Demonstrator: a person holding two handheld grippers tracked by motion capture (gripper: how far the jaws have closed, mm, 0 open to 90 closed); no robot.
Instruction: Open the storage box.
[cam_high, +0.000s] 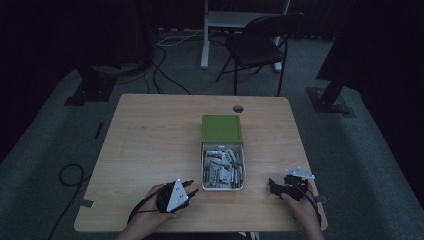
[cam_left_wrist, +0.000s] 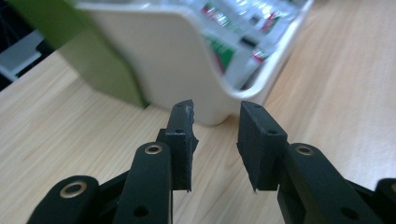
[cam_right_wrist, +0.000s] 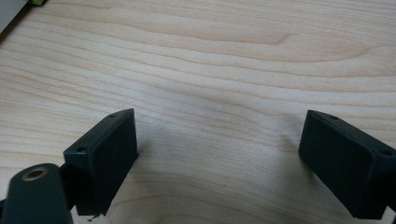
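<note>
Nothing is picked yet: the sachets (cam_high: 223, 169) lie in the white box (cam_high: 204, 172) at table centre, left gripper (cam_high: 190, 189) at its 8 o'clock, jaws narrowly apart and empty, right gripper (cam_high: 274, 186) spread wide over bare table (cam_high: 150, 135).

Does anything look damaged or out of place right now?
The left gripper has a chipped, ragged tip on one pad. Otherwise nothing stands out: the packets lie inside the white box, none spilled onto the table.
</note>
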